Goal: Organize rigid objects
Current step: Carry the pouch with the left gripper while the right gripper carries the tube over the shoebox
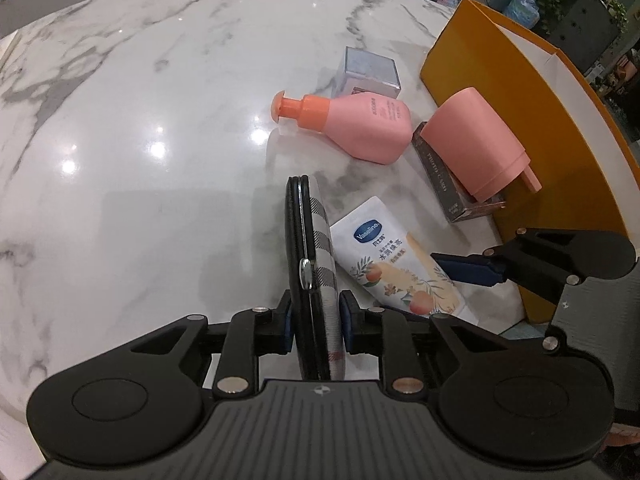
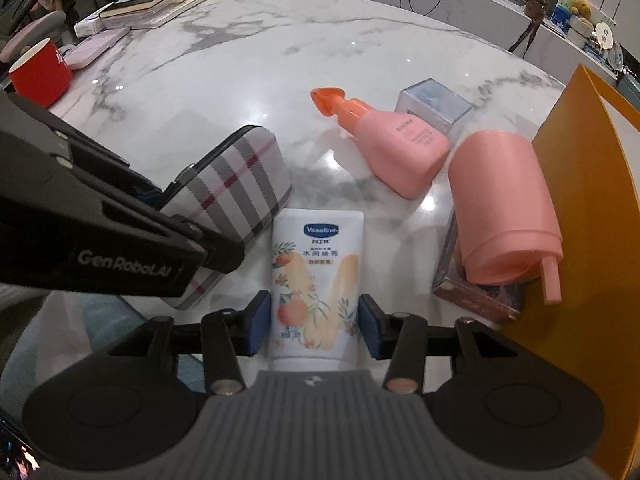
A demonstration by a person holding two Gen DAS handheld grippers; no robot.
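Black hand-held gripper, blue pads, silver screws.

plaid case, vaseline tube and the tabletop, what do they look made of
Plaid case: seemingly woven fabric over a hard shell, matte; the check pattern shows, with black edges and a metal clasp.
Vaseline tube: likely soft plastic, smooth satin finish with printed art.
Tabletop: looks like polished marble or a marble imitation; grey veins and sharp lamp reflections.
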